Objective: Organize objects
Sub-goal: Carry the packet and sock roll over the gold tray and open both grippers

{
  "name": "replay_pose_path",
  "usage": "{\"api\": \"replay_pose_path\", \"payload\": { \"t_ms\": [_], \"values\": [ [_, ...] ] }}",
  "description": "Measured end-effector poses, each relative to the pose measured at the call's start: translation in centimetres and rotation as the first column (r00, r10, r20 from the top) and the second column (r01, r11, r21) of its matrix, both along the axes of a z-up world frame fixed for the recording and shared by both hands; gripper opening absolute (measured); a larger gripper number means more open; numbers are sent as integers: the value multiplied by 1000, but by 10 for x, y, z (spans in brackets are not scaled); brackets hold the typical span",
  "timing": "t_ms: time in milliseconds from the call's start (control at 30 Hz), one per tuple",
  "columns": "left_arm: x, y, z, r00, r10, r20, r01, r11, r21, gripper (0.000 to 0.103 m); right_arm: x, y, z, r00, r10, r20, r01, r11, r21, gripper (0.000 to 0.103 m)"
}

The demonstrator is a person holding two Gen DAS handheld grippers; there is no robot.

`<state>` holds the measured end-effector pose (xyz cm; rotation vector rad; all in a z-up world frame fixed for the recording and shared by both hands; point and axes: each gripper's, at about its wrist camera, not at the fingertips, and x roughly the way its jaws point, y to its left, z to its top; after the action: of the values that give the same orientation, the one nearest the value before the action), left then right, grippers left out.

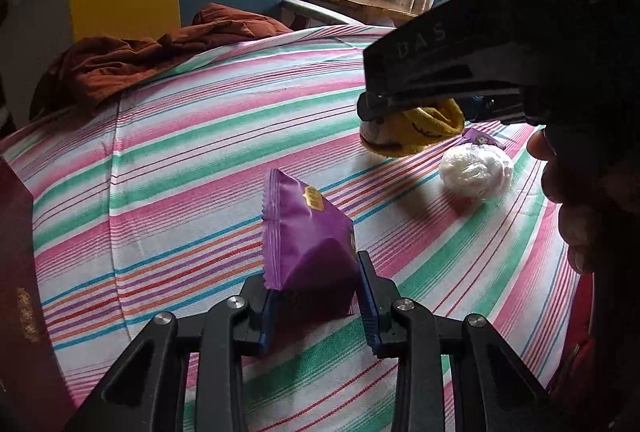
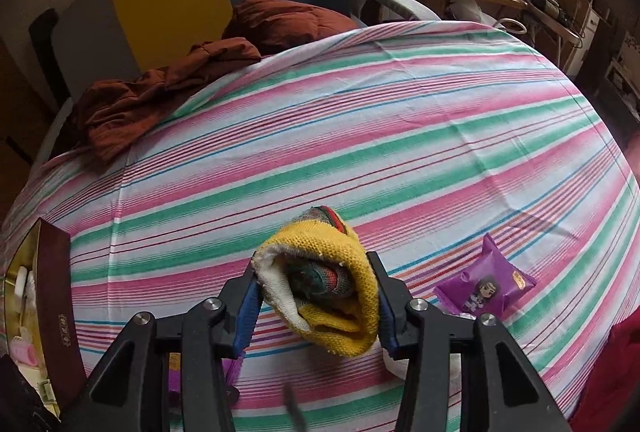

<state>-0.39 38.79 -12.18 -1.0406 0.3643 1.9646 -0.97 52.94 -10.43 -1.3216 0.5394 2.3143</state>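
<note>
Left gripper (image 1: 318,306): blue pads pinch a purple snack packet (image 1: 306,236) by its lower end; the packet stands upright above the striped bedsheet (image 1: 192,168), crimped edge to the left. Right gripper (image 2: 316,298): jaws clamp a rolled yellow knit sock (image 2: 332,284), white lining and a green-red striped inner layer showing at the open end; the bundle is held off the sheet. In the left wrist view the right gripper crosses the upper right with the sock beneath it, and a crumpled white plastic-wrapped ball (image 1: 476,170) lies on the sheet near it. A second purple snack packet (image 2: 486,288) with a cartoon figure lies flat just right of the right gripper. Dark red box (image 2: 56,296) sits open at the left edge. Rust-brown cloth (image 2: 160,92) is bunched at the far left of the bed.
</note>
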Motion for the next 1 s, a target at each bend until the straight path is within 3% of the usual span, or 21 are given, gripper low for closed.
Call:
{"api": "replay_pose_path", "payload": {
  "t_ms": [300, 567, 1000],
  "values": [
    [5, -10, 13, 999, 24, -42, -25, 1000, -5, 34, -1, -4, 1, 999, 29, -16, -30, 1000, -9, 41],
    [16, -33, 48, 994, 44, -101, -39, 998, 55, 34, 3, -7, 9, 996, 52, -76, -54, 998, -24, 40],
    [10, -111, 99, 973, 163, -161, -143, 982, 125, 34, 4, -35, 28, 970, 166, -175, -170, 985, -5, 40]
  ]
}}
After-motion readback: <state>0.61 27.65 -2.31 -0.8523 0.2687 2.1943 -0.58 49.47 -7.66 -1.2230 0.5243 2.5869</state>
